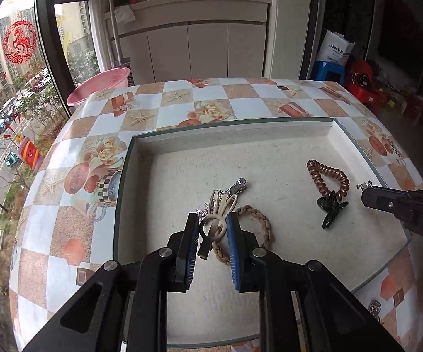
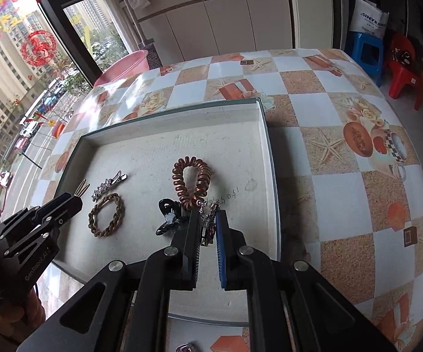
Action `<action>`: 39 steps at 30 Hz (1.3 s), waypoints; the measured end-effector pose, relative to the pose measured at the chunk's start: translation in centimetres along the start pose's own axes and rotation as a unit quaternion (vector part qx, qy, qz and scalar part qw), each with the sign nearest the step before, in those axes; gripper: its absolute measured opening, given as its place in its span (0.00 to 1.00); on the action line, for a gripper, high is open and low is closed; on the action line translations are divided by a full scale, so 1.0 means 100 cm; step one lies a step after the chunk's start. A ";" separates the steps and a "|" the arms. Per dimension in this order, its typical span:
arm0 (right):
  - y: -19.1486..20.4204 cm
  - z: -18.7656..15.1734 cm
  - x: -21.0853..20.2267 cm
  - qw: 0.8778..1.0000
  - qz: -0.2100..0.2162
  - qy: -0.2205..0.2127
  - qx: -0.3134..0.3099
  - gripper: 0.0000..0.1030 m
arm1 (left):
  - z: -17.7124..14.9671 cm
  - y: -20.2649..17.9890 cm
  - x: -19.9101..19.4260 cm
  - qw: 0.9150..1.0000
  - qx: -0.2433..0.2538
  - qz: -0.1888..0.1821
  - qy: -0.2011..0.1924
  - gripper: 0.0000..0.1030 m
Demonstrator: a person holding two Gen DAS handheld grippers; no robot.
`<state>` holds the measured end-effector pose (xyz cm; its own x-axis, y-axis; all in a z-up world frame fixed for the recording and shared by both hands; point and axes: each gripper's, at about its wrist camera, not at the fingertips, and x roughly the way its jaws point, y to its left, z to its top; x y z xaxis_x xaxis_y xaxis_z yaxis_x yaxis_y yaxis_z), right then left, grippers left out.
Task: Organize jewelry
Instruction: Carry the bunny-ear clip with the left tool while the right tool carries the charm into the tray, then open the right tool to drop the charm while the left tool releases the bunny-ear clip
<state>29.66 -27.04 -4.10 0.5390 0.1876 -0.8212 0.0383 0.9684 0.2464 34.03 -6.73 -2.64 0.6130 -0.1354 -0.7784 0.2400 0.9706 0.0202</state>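
A shallow white tray point(image 1: 234, 130) lies on the checkered table. My left gripper point(image 1: 212, 220) is shut on a cream rabbit-shaped hair clip point(image 1: 221, 204), just above a braided tan band point(image 1: 259, 215) and a silver crystal clip point(image 1: 238, 184). In the right wrist view the left gripper point(image 2: 75, 201) shows the clip's ears point(image 2: 83, 188) sticking out. My right gripper point(image 2: 207, 215) is shut on a small silver jewelry piece point(image 2: 210, 226), low over the tray beside a copper spiral hair tie point(image 2: 192, 177) and a dark claw clip point(image 2: 168, 217). The right gripper point(image 1: 368, 196) enters the left wrist view from the right.
The tray's raised rim point(image 2: 265, 135) surrounds the pieces. A small silver item point(image 1: 374, 307) lies on the tablecloth near the front edge. Behind the table are a pink basin point(image 1: 101, 86), white cabinets, a blue stool point(image 2: 365, 51) and red chairs point(image 2: 402, 73). A window runs along the left.
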 end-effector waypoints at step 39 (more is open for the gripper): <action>-0.002 -0.003 -0.032 0.997 0.043 -0.058 0.027 0.51 | 0.005 -0.005 0.004 1.000 -0.004 0.005 0.000 0.32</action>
<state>27.67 -27.76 -1.66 0.6363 0.2462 -0.7311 0.0313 0.9387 0.3434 34.49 -7.33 -2.67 0.6158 -0.1253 -0.7778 0.2271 0.9736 0.0229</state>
